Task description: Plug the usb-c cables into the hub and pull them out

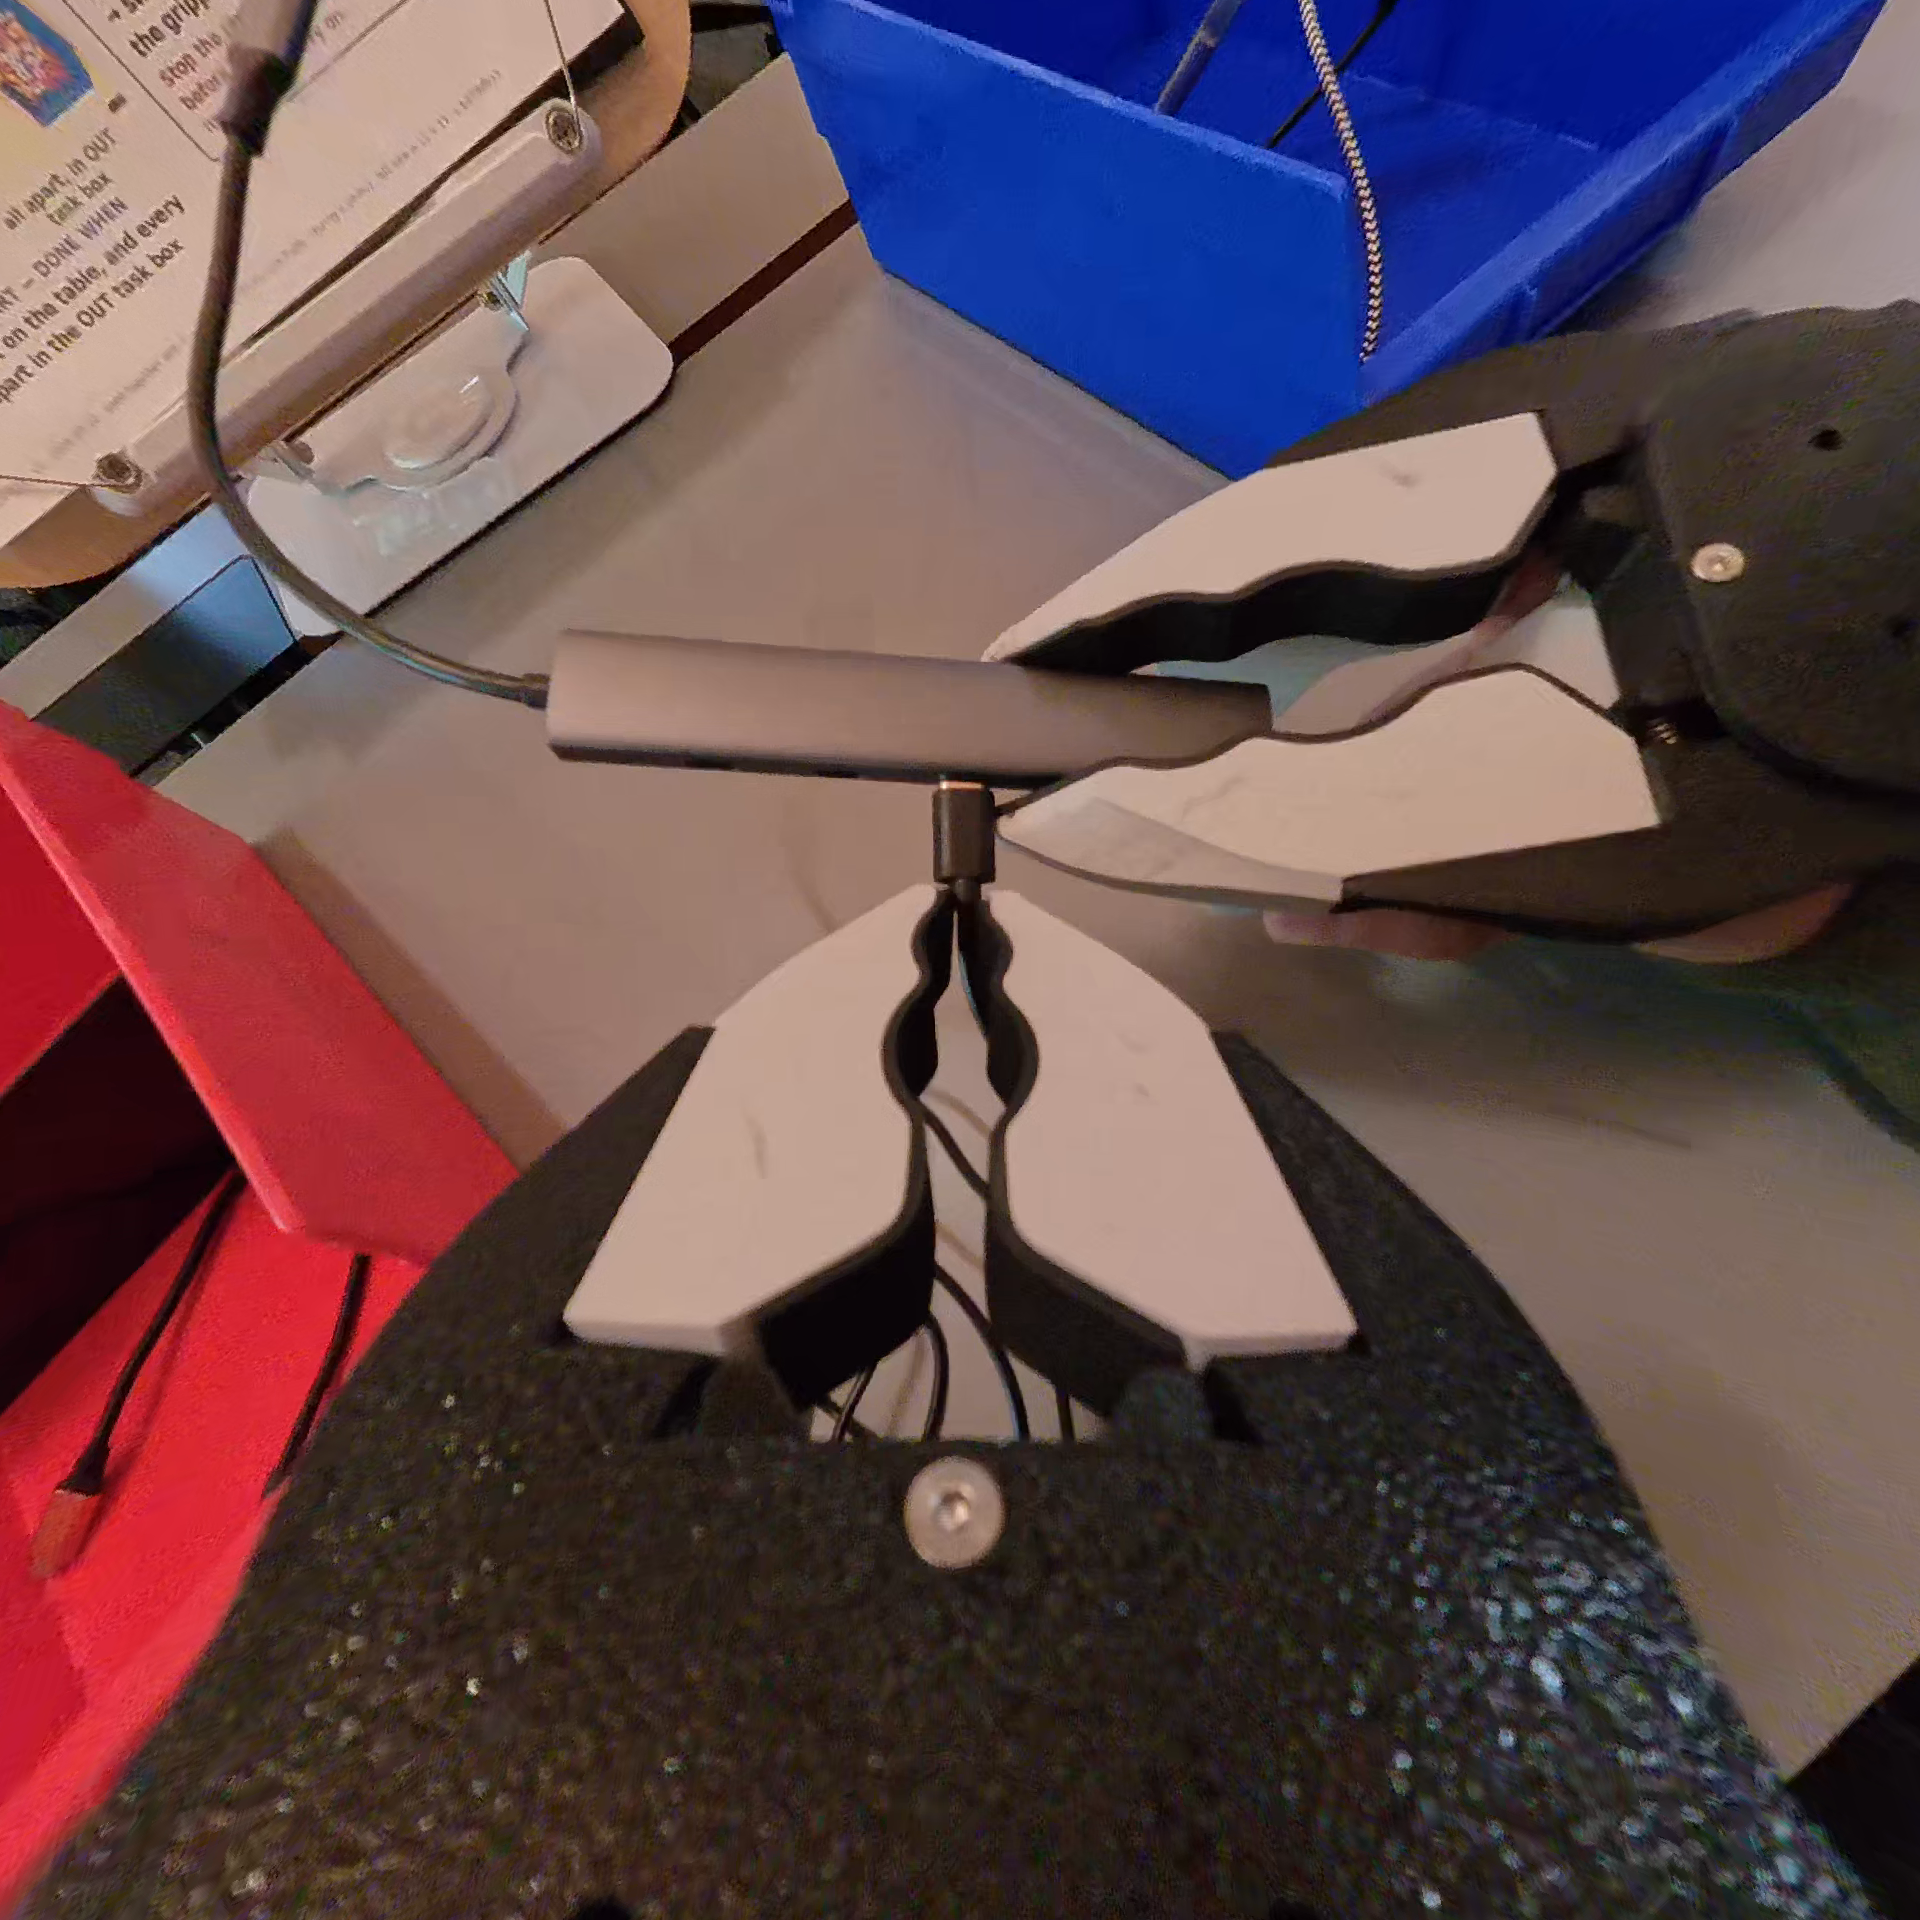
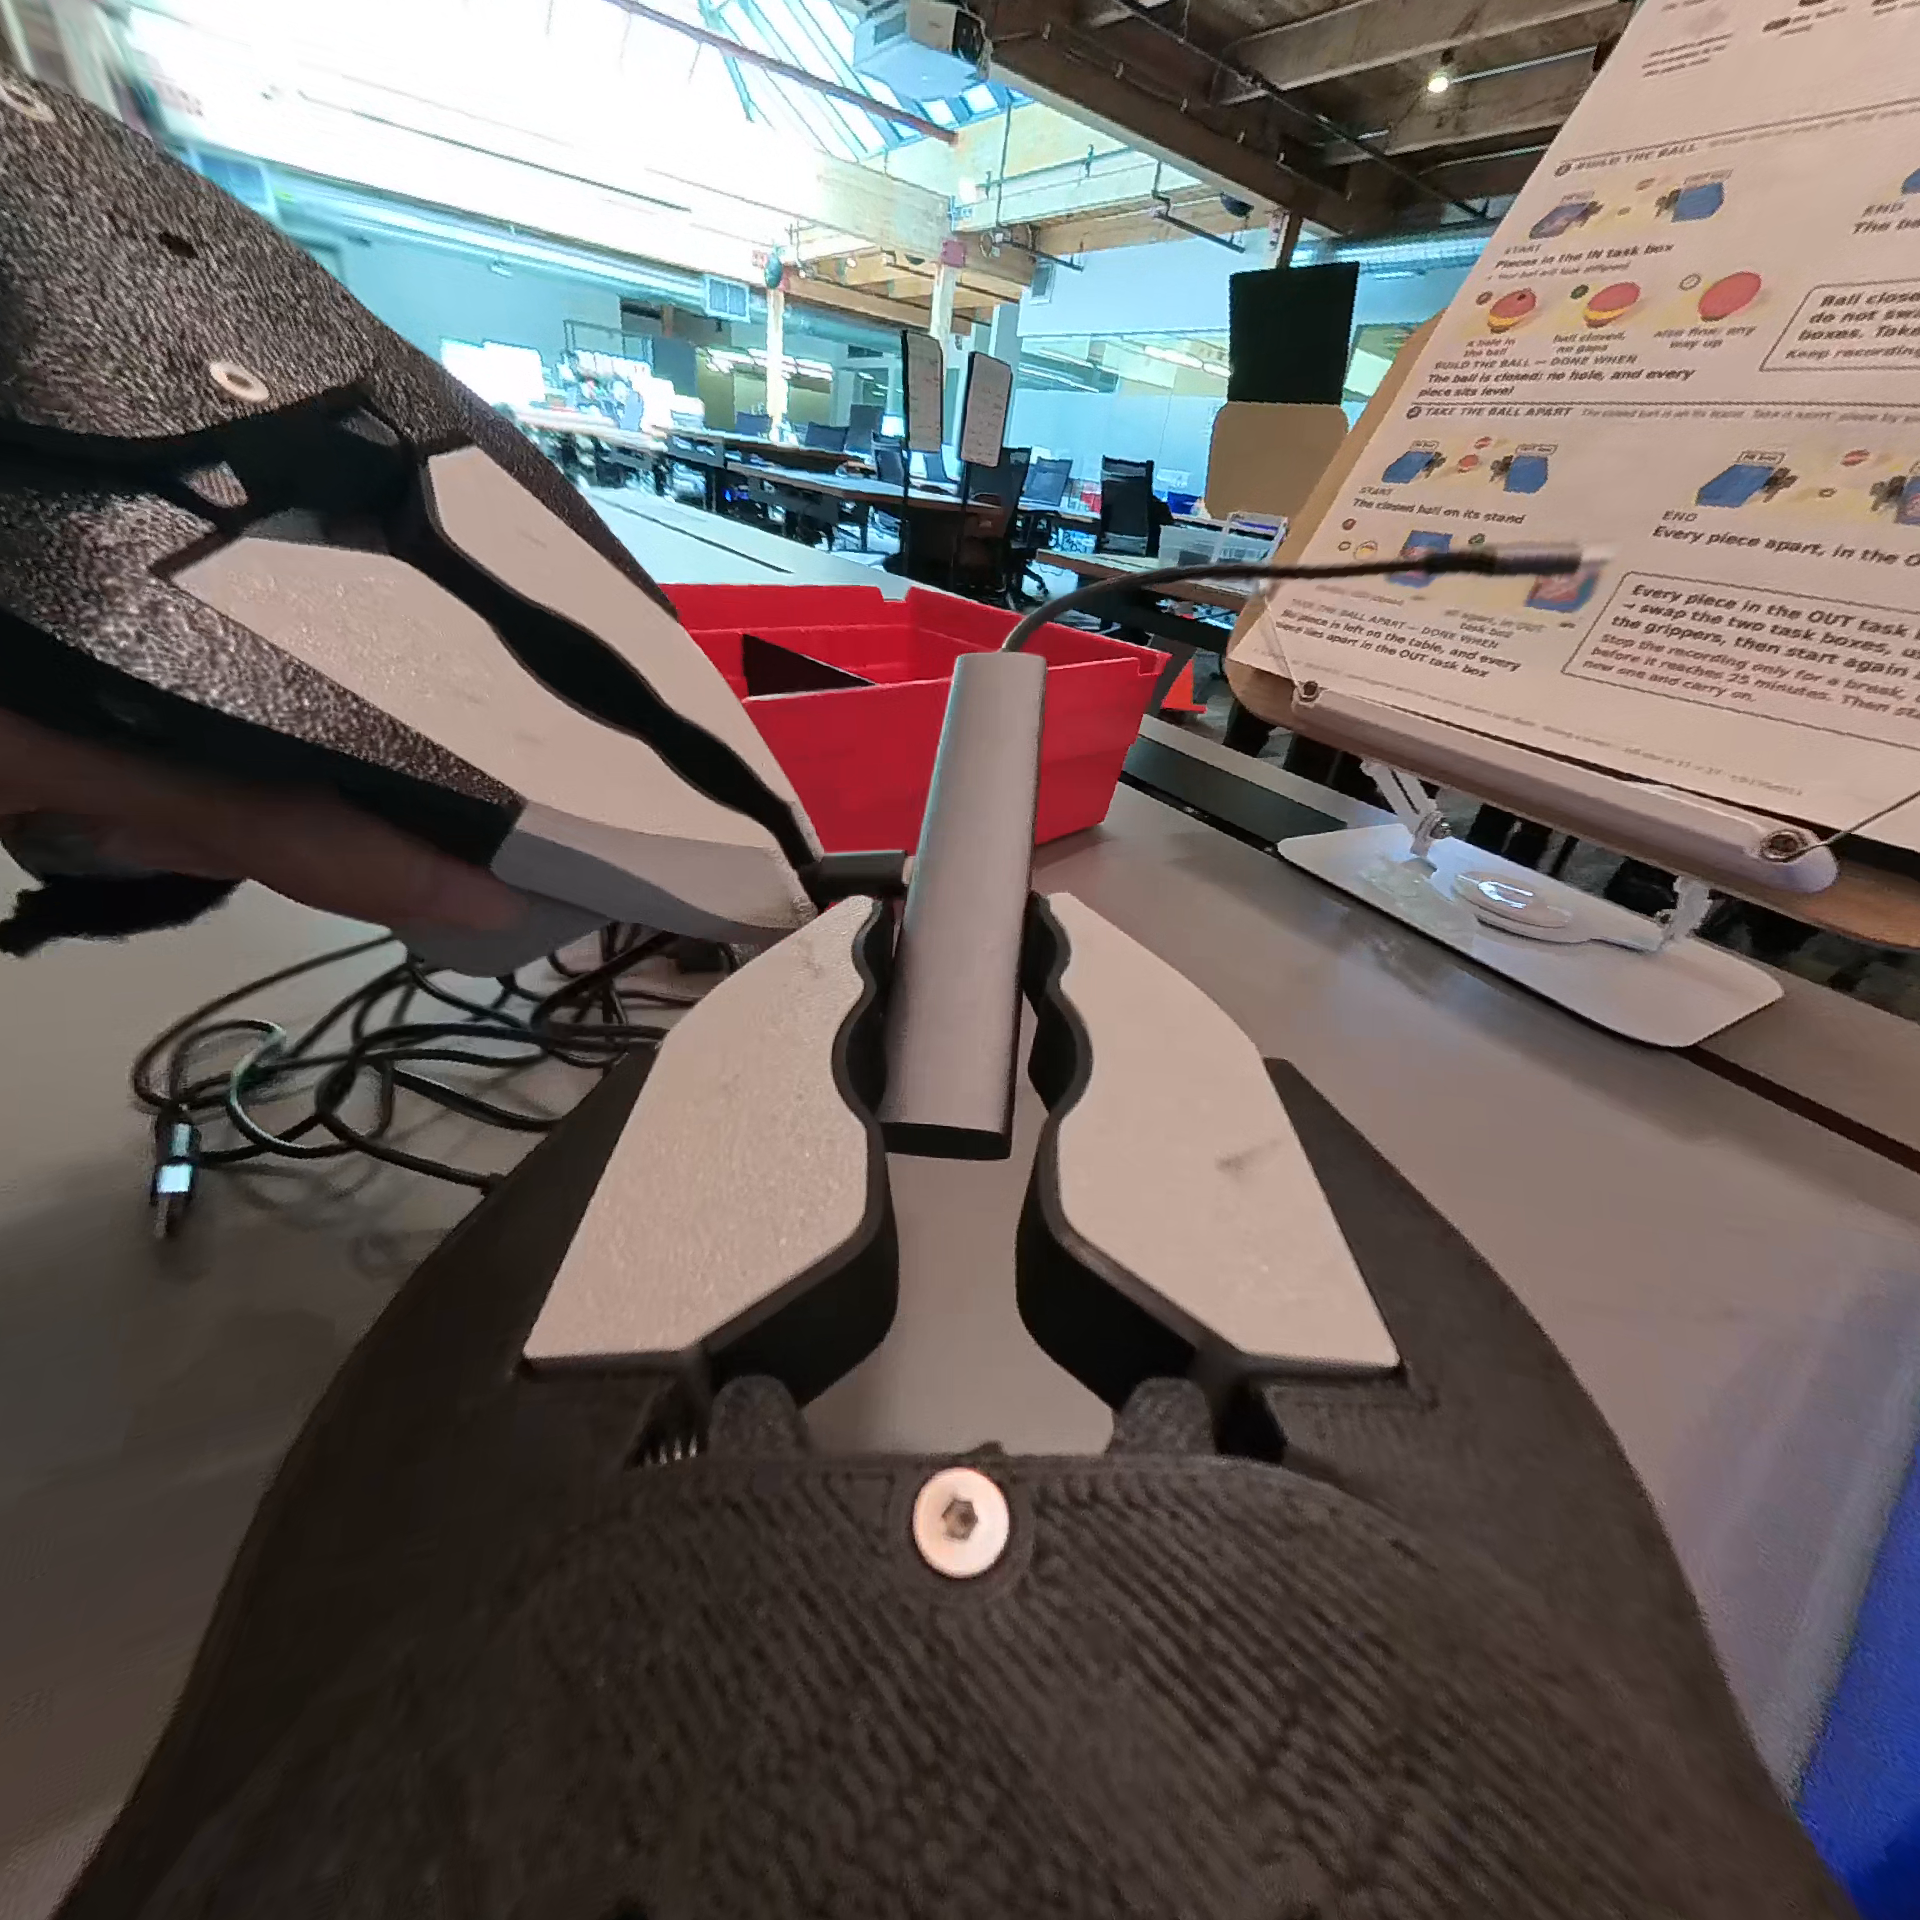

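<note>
Grey aluminium bar-shaped hub (image 1: pixel 883 707) lies level, left to right, above the table, your right gripper (image 1: pixel 1023 727) clamping its right end. Your left gripper (image 1: pixel 961 899) pinches one black USB-C cable (image 1: pixel 964 831) plugged into the hub's near edge.

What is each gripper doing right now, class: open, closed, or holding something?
Left gripper: closed on the USB-C cable just behind its plug, which meets the hub.
Right gripper: closed on the hub.

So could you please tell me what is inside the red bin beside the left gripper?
In the left wrist view, the red bin holds two dark cables, one ending in a flat plug. The left gripper body and the bin's wall cover the rest.
</note>
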Available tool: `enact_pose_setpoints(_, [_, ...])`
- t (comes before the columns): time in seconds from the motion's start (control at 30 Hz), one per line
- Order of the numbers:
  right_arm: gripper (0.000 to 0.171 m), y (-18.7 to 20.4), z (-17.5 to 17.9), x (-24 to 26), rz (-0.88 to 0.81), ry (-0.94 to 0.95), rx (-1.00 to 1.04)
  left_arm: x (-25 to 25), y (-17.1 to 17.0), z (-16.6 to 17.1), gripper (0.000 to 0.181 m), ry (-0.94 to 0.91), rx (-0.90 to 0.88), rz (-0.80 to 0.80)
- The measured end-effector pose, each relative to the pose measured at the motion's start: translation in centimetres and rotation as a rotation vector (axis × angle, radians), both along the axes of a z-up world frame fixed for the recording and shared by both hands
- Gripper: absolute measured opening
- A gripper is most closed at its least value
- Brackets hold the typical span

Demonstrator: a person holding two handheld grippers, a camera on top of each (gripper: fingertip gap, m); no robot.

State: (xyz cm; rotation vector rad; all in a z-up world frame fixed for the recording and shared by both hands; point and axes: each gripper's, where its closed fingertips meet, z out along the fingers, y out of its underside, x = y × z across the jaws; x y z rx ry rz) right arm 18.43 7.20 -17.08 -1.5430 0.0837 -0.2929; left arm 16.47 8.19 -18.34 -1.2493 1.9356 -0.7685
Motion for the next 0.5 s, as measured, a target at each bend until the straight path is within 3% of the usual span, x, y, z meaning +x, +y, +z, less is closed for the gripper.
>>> enact_pose_setpoints(0.17, [0.025,0.1,-0.4,0.1,-0.025,-0.075,-0.047,0.1,0.1,-0.4,0.003,-0.024,0.002,-0.022])
enact_pose_setpoints(0.5, [0.024,-0.7,0.3,1.3,-0.004,0.067,0.043,1.4,-1.1,1.3,0.004,-0.309,0.005,-0.059])
